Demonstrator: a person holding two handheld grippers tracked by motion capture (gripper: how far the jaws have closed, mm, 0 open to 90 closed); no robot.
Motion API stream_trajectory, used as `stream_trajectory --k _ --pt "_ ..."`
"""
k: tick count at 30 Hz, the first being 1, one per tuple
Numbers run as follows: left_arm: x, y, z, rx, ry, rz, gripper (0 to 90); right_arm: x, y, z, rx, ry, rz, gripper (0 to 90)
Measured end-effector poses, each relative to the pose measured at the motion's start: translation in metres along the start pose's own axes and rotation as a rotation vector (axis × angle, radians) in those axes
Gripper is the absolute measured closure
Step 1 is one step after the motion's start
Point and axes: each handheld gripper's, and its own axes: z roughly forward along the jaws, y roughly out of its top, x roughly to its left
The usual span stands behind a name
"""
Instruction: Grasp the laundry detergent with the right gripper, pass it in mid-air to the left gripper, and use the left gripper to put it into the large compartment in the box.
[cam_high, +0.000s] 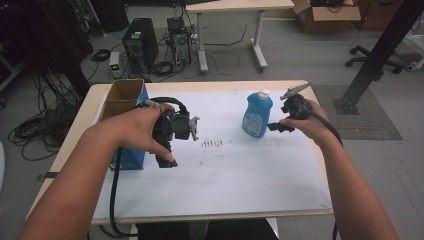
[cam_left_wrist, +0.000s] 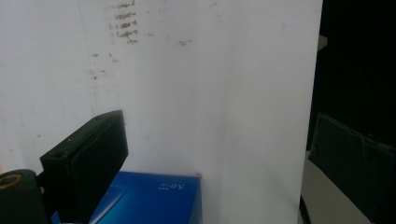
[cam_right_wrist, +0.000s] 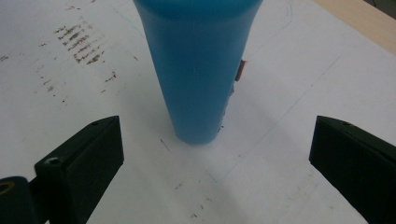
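Observation:
A blue bottle (cam_high: 257, 116) with a white cap stands upright on the white sheet (cam_high: 225, 170), right of centre. My right gripper (cam_high: 279, 123) hovers just to its right, held in the person's right hand. In the right gripper view the blue bottle (cam_right_wrist: 198, 70) stands ahead of the right gripper (cam_right_wrist: 217, 156), whose jaws are wide apart and hold nothing. My left gripper (cam_high: 180, 145) is held over the sheet beside a blue box (cam_high: 131, 157). In the left gripper view the left gripper (cam_left_wrist: 219, 128) has its jaws spread, with nothing between them, above the blue box (cam_left_wrist: 154, 200).
An open cardboard box (cam_high: 122, 97) stands at the table's left edge above the blue box. Brown smudges (cam_high: 212, 143) mark the sheet's middle. Beyond the table lie computer towers (cam_high: 140, 42), cables, another desk and a black post (cam_high: 380, 55).

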Motion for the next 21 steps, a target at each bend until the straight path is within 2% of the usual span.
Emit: stream_trajectory --k 4,12,21 --pt "0.000 -0.001 0.002 -0.001 -0.002 -0.002 4.9 0.002 -0.003 0.009 0.000 0.011 0.011 2.9" --pt "-0.003 -0.001 0.006 0.001 -0.012 0.003 5.0 0.002 -0.004 0.026 -0.044 0.020 0.050 2.5" --pt "-0.006 -0.005 0.006 0.001 -0.014 0.000 5.3 0.004 0.000 0.038 -0.068 0.007 0.048 2.5"
